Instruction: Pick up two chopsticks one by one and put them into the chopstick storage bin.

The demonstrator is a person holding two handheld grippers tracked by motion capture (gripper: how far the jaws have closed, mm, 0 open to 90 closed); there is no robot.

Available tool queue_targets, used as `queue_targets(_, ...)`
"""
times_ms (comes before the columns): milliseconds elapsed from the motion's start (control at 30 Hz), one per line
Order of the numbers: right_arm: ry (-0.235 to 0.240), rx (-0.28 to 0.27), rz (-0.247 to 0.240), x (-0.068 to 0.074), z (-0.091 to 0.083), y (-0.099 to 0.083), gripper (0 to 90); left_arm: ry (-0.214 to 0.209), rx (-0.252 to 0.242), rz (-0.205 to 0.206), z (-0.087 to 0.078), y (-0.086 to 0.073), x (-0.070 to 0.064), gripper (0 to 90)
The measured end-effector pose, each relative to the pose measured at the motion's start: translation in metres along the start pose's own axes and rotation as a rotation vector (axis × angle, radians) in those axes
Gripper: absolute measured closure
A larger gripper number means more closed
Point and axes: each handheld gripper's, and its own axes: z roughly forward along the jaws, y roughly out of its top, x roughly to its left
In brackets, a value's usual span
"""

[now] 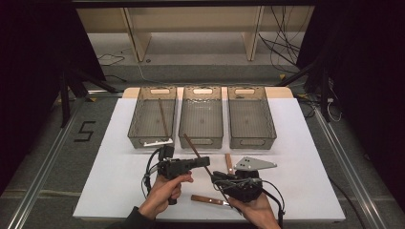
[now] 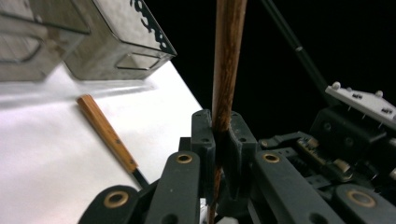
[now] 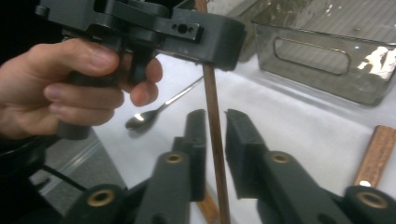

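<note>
Nearest the camera, two hands work over the white table [image 1: 110,157], each holding a matte black gripper. Clamped tight in the left gripper [image 1: 203,161] is a slim, round, dark-wood chopstick [image 1: 196,153], slanting up toward the middle mesh bin [image 1: 201,138]. Just right of that stick, the right gripper [image 1: 216,178] has its jaws apart around the lower end. Flat wooden-handled knives [image 1: 208,199] lie nearby; bare tabletop stretches right of the bins.
</note>
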Motion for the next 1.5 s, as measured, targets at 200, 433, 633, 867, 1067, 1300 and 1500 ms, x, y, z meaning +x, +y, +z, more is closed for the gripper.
queue_targets(200,-0.009,-0.019,-0.003,-0.006,-0.015,-0.001,55.0,0.019,-0.035,0.013,-0.018,0.015,0.004,84.1)
queue_targets(433,-0.041,0.017,-0.049,-0.014,-0.025,-0.013,39.1,0.077,-0.075,0.03,-0.042,0.044,0.015,84.0)
queue_targets(633,-0.075,0.026,-0.05,-0.021,-0.032,-0.026,31.6,0.142,-0.087,0.067,-0.057,0.071,0.017,84.0)
queue_targets(867,-0.098,0.025,-0.03,-0.026,-0.037,-0.033,25.9,0.199,-0.098,0.096,-0.07,0.106,0.016,83.9)
queue_targets(1067,-0.11,0.021,-0.023,-0.027,-0.038,-0.035,23.9,0.236,-0.099,0.098,-0.08,0.134,0.018,83.9)
queue_targets(1300,-0.115,0.022,-0.005,-0.029,-0.038,-0.037,21.9,0.313,-0.121,0.085,-0.096,0.165,0.027,83.9)
queue_targets(1500,-0.111,0.018,-0.003,-0.03,-0.039,-0.037,19.7,0.379,-0.136,0.08,-0.106,0.187,0.033,83.9)
